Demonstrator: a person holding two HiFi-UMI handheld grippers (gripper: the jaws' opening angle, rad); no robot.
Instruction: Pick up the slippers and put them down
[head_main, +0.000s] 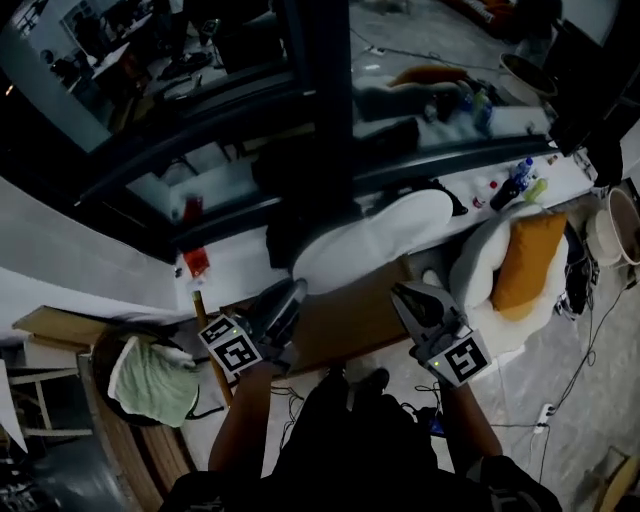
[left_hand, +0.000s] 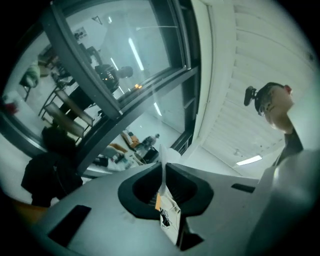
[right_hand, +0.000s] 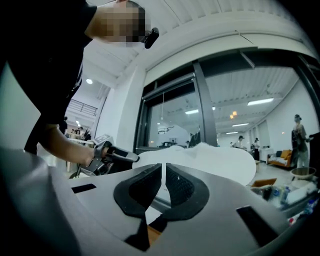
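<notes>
White, the one slipper (head_main: 380, 235) sits just ahead of my two claws, its thin edge pinched in my left claw (head_main: 293, 288), while my right claw (head_main: 402, 292) is pressed together on nothing, just beside it.

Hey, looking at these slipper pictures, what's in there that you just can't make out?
- Tag, pinched with the white slipper in the left claw: print too small and blurred, left gripper view.
- Right claw: whether it touches the slipper; the head view is too dark there, and the right gripper view shows only a white sliver between near-shut jaws.
- Bottles: labels too small, head view.
</notes>
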